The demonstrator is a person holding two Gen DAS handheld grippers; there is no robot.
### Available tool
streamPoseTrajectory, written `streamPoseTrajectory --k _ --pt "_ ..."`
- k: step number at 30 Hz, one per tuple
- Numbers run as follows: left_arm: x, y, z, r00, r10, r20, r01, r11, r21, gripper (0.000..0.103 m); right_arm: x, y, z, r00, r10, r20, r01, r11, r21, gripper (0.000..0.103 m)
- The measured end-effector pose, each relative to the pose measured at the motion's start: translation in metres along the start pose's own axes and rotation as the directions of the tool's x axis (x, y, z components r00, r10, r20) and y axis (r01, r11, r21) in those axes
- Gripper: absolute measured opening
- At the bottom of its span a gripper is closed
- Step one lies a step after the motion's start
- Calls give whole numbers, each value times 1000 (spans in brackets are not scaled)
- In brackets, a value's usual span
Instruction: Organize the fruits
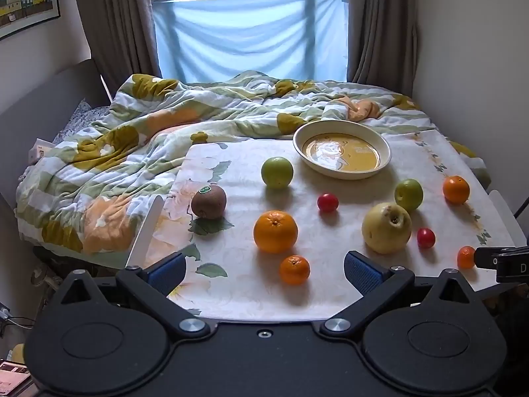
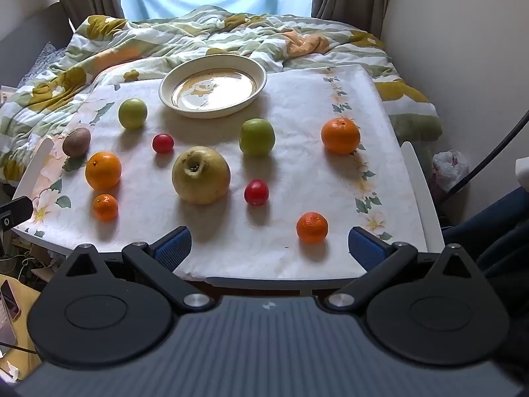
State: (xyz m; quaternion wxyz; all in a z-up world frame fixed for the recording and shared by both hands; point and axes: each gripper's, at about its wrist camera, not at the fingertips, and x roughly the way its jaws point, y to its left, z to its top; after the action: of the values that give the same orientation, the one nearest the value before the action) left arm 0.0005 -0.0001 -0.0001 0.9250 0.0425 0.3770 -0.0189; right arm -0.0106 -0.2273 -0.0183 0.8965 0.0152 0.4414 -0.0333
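Both grippers are held wide open and empty above the near edge of the table, tilted down toward the fruit, apparently so that a first pick can be chosen.

From the left wrist view, the left gripper (image 1: 264, 269) is seen with a small mandarin (image 1: 294, 269) lying between its blue pads, untouched. A large orange (image 1: 275, 231) sits just beyond it, a kiwi (image 1: 209, 201) near the left edge, and a yellow pomegranate (image 1: 386, 228) toward the right. The empty plate (image 1: 383, 147) is set at the far edge, presumably as the collecting place.

From the right wrist view, the right gripper (image 2: 269, 243) is seen with another mandarin (image 2: 311, 227) lying toward its right pad. A red tomato (image 2: 256, 192) and a green apple (image 2: 257, 137) lie farther in, and an orange (image 2: 340, 135) is found near the right edge. No fruit has yet been placed in the plate (image 2: 165, 94), so the task is judged barely begun.
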Motion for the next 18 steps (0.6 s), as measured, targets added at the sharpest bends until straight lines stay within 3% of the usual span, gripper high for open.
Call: streamPoseTrajectory --k 18 --pt "2 0 2 1000 -10 6 10 1000 1 103 1 2 3 1000 -2 -4 2 1000 -3 103"
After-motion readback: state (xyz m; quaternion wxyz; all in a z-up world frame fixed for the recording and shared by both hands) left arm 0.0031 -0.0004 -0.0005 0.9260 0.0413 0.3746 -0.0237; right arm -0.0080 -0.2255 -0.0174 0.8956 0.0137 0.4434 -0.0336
